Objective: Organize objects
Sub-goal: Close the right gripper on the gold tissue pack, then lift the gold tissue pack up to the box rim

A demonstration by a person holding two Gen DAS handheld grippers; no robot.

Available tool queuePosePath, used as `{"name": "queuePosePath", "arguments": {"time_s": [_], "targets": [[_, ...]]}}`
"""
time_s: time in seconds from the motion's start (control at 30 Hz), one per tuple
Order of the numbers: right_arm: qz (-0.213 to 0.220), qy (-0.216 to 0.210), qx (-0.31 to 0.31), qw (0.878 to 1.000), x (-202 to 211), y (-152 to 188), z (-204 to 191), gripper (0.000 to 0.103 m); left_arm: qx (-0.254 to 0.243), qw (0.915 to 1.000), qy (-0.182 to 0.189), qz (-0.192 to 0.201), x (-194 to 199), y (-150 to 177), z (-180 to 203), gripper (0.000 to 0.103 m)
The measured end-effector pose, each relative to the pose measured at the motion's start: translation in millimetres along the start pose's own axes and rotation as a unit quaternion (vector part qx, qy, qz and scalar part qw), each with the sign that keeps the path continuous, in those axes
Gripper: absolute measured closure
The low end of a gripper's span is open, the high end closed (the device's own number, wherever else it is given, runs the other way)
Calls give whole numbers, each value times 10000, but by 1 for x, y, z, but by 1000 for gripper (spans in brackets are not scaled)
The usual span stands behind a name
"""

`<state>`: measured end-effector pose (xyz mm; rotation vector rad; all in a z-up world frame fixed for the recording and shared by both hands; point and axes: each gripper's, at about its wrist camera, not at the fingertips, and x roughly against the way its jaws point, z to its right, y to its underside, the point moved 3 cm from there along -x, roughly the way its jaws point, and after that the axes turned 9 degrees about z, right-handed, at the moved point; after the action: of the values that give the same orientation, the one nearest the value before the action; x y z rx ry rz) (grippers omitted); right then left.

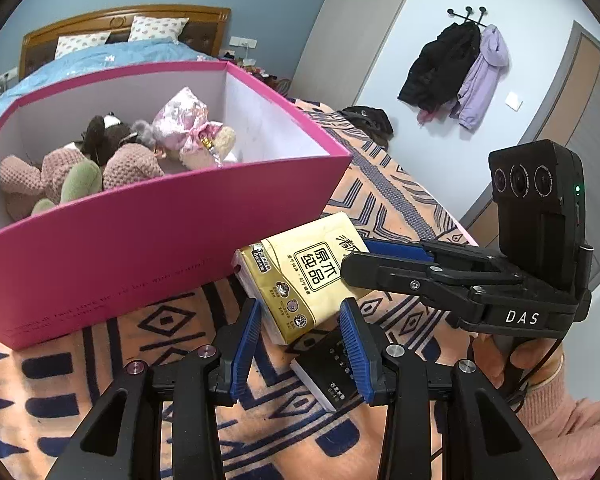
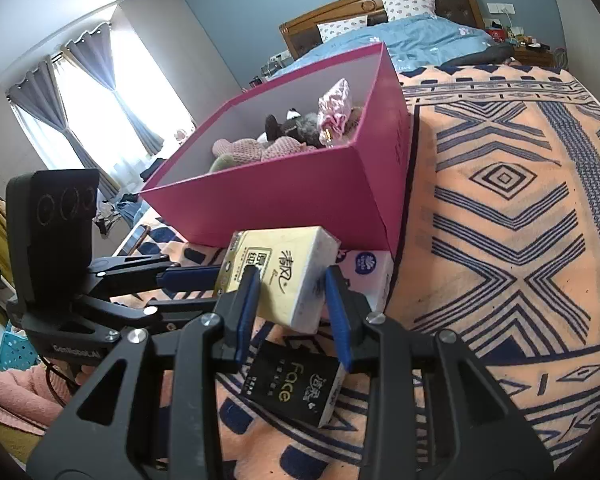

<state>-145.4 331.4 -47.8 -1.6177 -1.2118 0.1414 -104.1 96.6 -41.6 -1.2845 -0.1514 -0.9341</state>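
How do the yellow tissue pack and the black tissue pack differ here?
The yellow pack is raised and tilted, with both grippers' fingers around it; the black pack lies flat on the blanket, untouched. The yellow pack looks bigger and thicker than the black one. The yellow pack sits nearer the pink box; the black pack lies closer to the cameras. Both are printed soft tissue packs outside the box.

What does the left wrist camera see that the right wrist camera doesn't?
Only the left wrist view: two coats hanging on wall hooks, one black and one lilac.
Only the right wrist view: a bright window with grey curtains, and a white tissue pack lying beside the box.
Both: the pink box with plush toys inside, the yellow tissue pack, the black tissue pack lying below it, and the patterned blanket.
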Motion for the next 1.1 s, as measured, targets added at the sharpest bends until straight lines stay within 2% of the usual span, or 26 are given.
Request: {"name": "queuePosePath", "arguments": {"time_s": [1.1], "targets": [[448, -145, 459, 9978, 27, -35, -34, 66, -508, 9964, -153, 668, 43, -36, 23, 61]]}}
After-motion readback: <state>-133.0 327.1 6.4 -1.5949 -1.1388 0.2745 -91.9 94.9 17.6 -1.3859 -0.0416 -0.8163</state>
